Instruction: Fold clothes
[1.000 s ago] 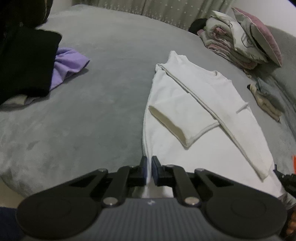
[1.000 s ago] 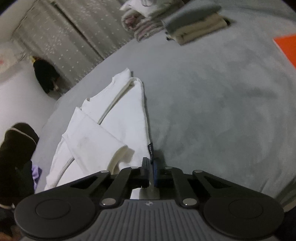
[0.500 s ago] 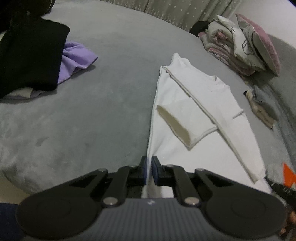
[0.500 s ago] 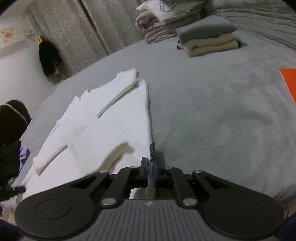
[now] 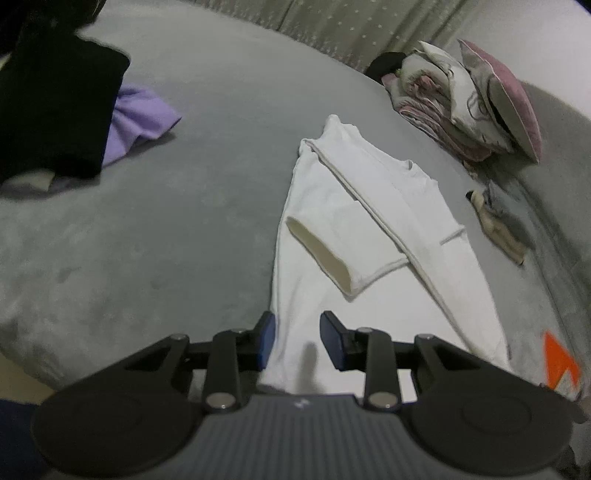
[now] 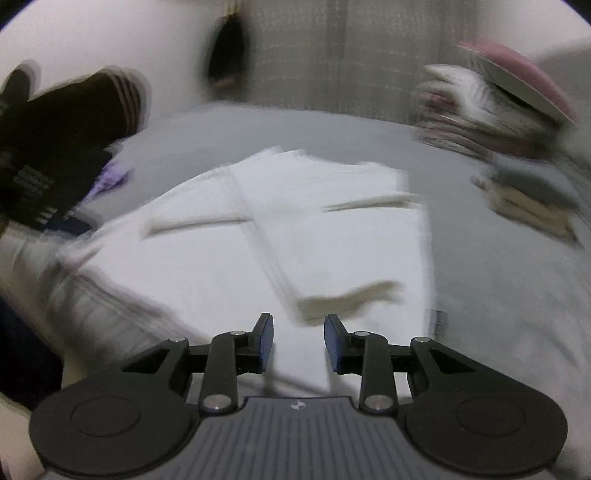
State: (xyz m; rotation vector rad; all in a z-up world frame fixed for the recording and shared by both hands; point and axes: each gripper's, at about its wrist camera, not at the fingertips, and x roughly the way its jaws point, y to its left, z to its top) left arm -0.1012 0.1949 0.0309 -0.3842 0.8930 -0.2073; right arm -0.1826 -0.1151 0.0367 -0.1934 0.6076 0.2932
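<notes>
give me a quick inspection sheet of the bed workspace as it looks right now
surface: grey bed cover, soft, a few faint marks.
job's things: white shirt lies flat, both sides folded in, one sleeve laid across the body.
clutter: black garment over a purple garment; small beige cloth; orange item at the edge.
grippers: left gripper jaws opening over the shirt's near hem, pads clear of the cloth; right gripper jaws opening, nothing pinched, view blurred.
cables: nothing seen.
surroundings: stacked bedding with a pink pillow; dotted curtain behind.
</notes>
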